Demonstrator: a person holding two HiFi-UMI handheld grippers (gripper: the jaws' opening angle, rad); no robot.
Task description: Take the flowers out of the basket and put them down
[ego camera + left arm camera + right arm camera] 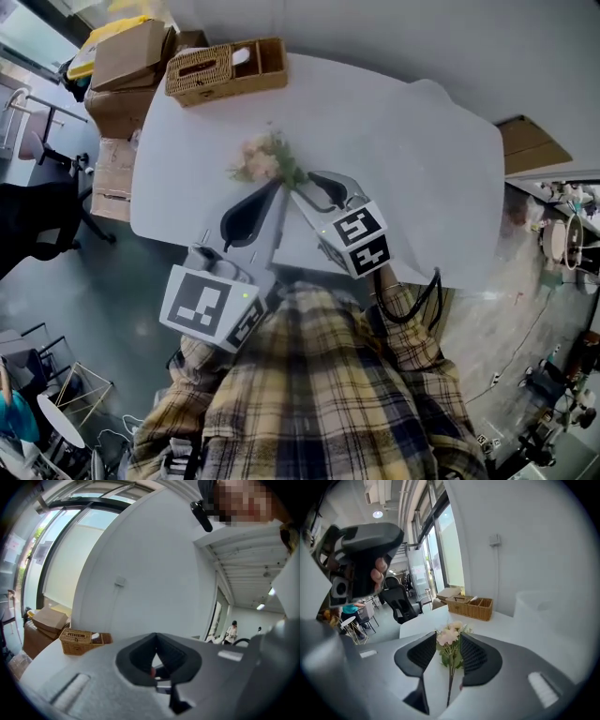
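Note:
A small bunch of pale pink flowers (265, 159) with green leaves lies on the white table (422, 169), well clear of the wicker basket (225, 67) at the far left corner. My right gripper (317, 183) hovers just behind the flowers, open. In the right gripper view the flowers (451, 635) show in the gap between the jaws, stem toward me, and the pads do not press on them. My left gripper (275, 186) is beside the stems with its tips together and nothing held. The left gripper view shows its shut jaws (156, 637) and the basket (77, 641) beyond.
Cardboard boxes (127, 61) stand on the floor past the table's left corner, next to a black office chair (37, 216). The basket (471, 607) has open compartments. The table's right edge meets cluttered shelving (562, 225). A person (231, 631) stands far off.

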